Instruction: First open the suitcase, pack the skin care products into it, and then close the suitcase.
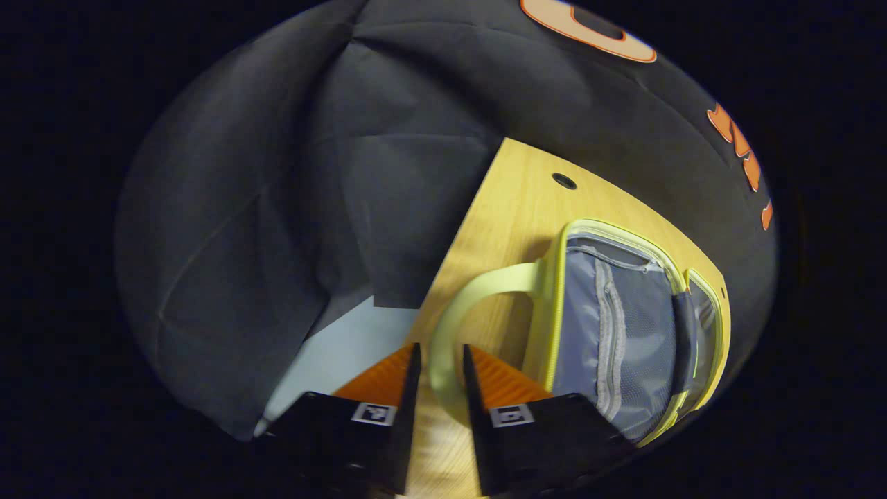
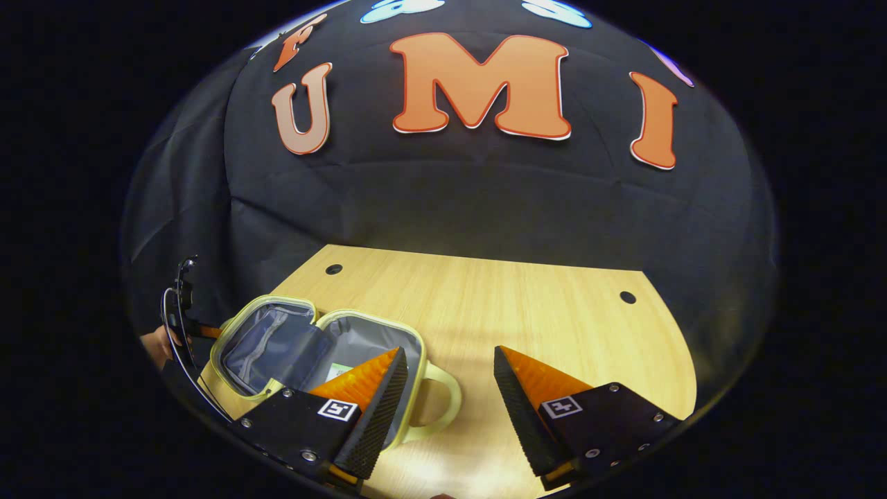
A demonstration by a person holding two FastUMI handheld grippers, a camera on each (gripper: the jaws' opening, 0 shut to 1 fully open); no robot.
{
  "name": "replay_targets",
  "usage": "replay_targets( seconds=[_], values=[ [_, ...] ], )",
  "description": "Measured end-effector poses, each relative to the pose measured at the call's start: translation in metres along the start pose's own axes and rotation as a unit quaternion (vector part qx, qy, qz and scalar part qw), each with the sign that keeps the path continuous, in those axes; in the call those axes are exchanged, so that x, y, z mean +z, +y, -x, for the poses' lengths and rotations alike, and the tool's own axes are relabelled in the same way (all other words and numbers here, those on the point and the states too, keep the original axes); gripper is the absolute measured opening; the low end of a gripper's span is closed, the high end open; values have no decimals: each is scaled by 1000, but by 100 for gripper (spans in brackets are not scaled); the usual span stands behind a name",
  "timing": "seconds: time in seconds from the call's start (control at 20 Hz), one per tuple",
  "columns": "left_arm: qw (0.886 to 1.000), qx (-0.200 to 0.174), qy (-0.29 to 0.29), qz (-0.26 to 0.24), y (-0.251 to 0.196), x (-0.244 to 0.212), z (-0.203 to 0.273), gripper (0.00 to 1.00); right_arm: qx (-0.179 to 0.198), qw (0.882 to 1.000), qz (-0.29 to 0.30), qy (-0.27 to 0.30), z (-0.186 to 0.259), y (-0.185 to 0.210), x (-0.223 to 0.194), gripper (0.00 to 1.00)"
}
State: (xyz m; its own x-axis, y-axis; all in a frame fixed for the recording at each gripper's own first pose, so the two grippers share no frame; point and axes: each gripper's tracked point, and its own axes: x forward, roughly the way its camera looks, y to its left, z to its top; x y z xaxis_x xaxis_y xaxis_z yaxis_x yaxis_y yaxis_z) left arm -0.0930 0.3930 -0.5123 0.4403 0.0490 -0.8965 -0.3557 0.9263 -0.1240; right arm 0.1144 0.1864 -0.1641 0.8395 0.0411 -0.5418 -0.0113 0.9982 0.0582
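Left gripper (image 1: 441, 360) pinching the suitcase (image 1: 624, 333) handle (image 1: 450, 326), right gripper (image 2: 449, 378) spread — a tug could drag it off the table (image 2: 520, 305).

Right tool (image 2: 443, 388) hides part of the open suitcase (image 2: 277, 346) interior

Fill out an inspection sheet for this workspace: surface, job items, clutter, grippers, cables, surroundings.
Surface: wooden table with small round holes.
Job's things: suitcase lies open, grey lining showing, with a yellow-green handle; something pale lies inside, too hidden to identify.
Clutter: nothing seen.
Grippers: left gripper fingers straddle the handle, narrow gap, contact unclear; right gripper open, holding nothing.
Cables: thin dark cable near a hand at the far left of the right gripper view.
Surroundings: black cloth wall; pale floor.
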Motion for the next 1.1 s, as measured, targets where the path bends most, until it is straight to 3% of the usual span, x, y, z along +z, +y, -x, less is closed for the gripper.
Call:
replay_targets(
  seconds=[0.05,0.1,0.15,0.2,0.25,0.55,0.75,1.1],
  values=[
    [1000,3,-1,-7,1,3,-1,22,-6,1000,4,-8,5,-8,3,82],
    [1000,8,-17,0,2,11,2,25,-10,1000,8,-11,9,-13,5,82],
    [1000,3,-30,4,-3,16,8,15,-12,1000,12,-14,14,-18,6,82],
    [999,6,-48,13,-3,23,16,14,-12,1000,16,-18,17,-23,8,82],
    [999,9,-48,15,-7,23,24,4,-13,999,20,-24,20,-27,10,82],
    [991,39,-123,-24,-23,55,82,4,-2,998,49,-48,32,-41,16,82],
    [979,55,-193,-47,-46,77,133,4,18,997,47,-60,35,-42,23,82],
    [961,14,-271,-48,-120,106,209,4,43,993,52,-93,47,-43,38,83]
  ],
)
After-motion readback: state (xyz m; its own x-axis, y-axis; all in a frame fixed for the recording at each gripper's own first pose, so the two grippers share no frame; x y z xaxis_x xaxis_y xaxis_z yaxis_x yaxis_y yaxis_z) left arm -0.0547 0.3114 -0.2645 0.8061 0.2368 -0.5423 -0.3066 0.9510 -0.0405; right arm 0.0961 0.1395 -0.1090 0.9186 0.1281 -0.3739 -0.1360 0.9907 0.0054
